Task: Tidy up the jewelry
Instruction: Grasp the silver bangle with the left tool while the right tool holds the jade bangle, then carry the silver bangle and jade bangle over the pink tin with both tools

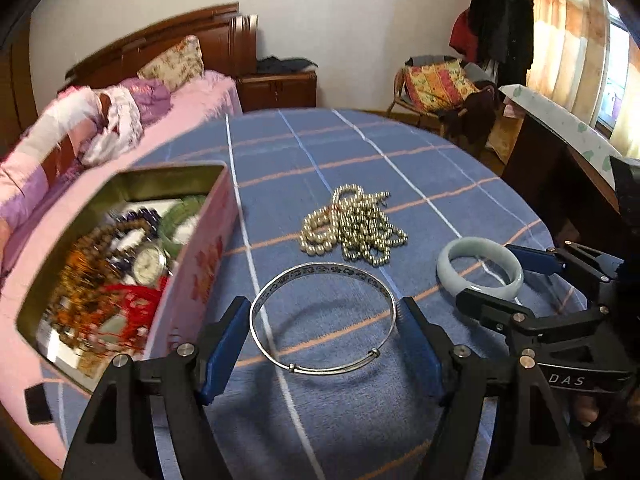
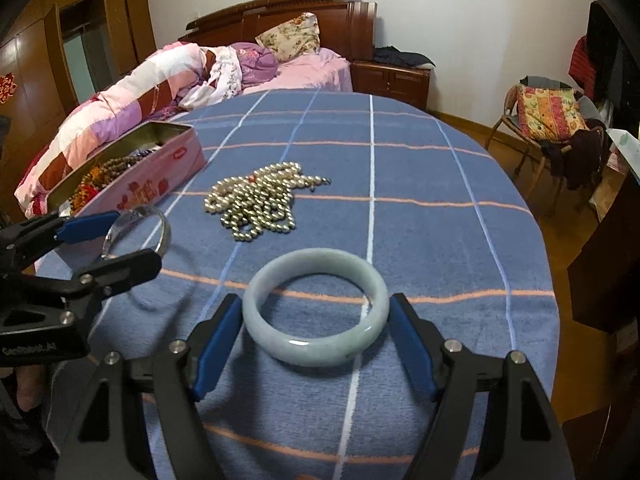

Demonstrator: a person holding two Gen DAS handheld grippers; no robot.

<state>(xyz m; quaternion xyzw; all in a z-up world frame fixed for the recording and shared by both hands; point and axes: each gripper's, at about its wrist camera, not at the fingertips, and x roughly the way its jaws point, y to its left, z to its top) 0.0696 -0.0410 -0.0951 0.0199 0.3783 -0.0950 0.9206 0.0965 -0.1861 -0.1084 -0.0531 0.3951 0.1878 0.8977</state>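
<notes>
A silver bangle (image 1: 320, 270) sits between the blue pads of my left gripper (image 1: 322, 308), which is shut on it and holds it a little above the blue checked cloth; its shadow lies below it. A pale jade bangle (image 2: 316, 354) lies flat on the cloth with my right gripper (image 2: 316, 308) shut on it, a pad touching each side. In the right wrist view the left gripper (image 2: 136, 236) and the silver bangle (image 2: 158, 220) show at the left. In the left wrist view the right gripper (image 1: 484, 272) and the jade bangle (image 1: 478, 245) show at the right.
A heap of pearl strands (image 1: 352, 228) (image 2: 256, 204) lies mid-table. An open pink tin (image 1: 192, 264) (image 2: 152, 184) full of beads and a watch stands at the left. A bed lies beyond the tin; a chair (image 2: 552, 120) stands to the right. The table edge curves close on the right.
</notes>
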